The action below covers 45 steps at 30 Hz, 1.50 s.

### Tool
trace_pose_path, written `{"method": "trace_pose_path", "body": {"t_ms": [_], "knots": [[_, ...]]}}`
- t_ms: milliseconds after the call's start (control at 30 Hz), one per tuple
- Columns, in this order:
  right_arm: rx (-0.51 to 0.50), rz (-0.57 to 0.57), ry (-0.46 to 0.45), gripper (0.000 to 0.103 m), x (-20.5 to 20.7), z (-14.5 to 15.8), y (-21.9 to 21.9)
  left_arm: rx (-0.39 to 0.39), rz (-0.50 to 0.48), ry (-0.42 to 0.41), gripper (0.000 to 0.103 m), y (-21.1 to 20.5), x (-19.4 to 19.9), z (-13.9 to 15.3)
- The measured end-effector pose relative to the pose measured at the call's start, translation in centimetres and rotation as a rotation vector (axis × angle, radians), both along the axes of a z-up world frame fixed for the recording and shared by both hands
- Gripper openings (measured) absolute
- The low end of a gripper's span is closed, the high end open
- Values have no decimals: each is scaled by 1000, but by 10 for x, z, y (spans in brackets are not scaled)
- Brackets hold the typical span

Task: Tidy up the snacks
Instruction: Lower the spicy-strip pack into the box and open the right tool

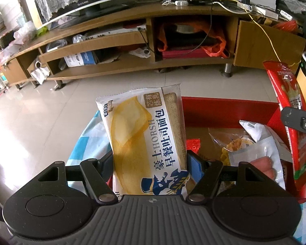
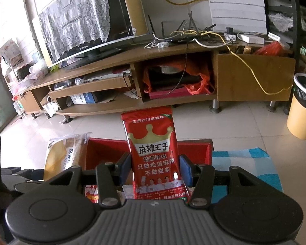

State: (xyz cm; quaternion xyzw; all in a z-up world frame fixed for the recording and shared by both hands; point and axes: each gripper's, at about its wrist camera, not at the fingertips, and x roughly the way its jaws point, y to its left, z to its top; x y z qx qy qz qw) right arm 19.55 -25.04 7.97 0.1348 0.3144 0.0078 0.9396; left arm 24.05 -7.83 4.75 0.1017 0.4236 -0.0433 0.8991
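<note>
My left gripper (image 1: 151,163) is shut on a white and yellow bread packet (image 1: 140,134), held upright at the left end of a red box (image 1: 224,110). The same bread packet (image 2: 65,153) shows at the left of the right wrist view. My right gripper (image 2: 155,169) is shut on a red spicy-strip packet (image 2: 153,153), upright over the red box (image 2: 193,151). That red packet (image 1: 289,110) appears at the right edge of the left wrist view. Inside the box lie a sausage packet (image 1: 263,155) and a yellow snack bag (image 1: 230,145).
The box rests on a blue and white checked cloth (image 2: 244,163). Beyond it are pale floor tiles (image 1: 51,112), a long wooden TV stand (image 1: 132,65) with a monitor (image 2: 87,30), and a yellow waste bin (image 2: 302,110) at the right.
</note>
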Motion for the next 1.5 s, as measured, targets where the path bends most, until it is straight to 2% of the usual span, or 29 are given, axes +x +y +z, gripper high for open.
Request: {"method": "trace_pose_path", "body": {"t_ms": [433, 1067, 1200, 1500], "knots": [[-7, 24, 60, 48, 23, -32, 9, 24, -13, 16, 77, -5, 12, -11], [-16, 47, 86, 47, 33, -44, 14, 17, -25, 34, 78, -12, 21, -23], [-18, 50, 95, 47, 34, -46, 14, -2, -24, 47, 83, -11, 23, -22], [-17, 52, 114, 47, 38, -50, 11, 15, -23, 65, 92, -13, 24, -28]]}}
